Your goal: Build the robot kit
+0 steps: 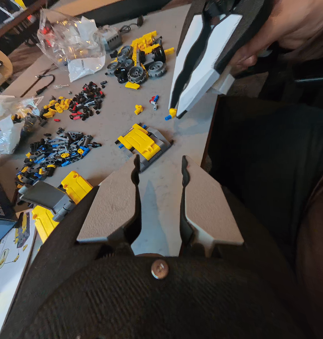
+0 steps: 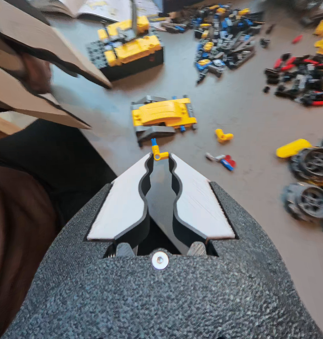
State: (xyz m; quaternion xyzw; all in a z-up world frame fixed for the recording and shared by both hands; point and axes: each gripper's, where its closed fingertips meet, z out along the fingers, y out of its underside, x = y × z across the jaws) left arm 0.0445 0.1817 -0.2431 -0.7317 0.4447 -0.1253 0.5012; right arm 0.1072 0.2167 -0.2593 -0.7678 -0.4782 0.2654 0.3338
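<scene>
On the grey desk [image 1: 109, 117], near the yellow panel assembly [image 2: 163, 113], my right gripper [image 2: 161, 156] pinched a light, rigid yellow connector [image 2: 159, 155] by one arm; my left gripper [image 1: 160, 165] stood spread, empty.

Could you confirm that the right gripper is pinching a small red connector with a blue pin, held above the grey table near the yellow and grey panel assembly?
Not quite: the connector is yellow, not red, as the right wrist view shows. The right gripper does pinch it at its fingertips, blue pin attached, above the grey table near the yellow and grey panel assembly.
</scene>
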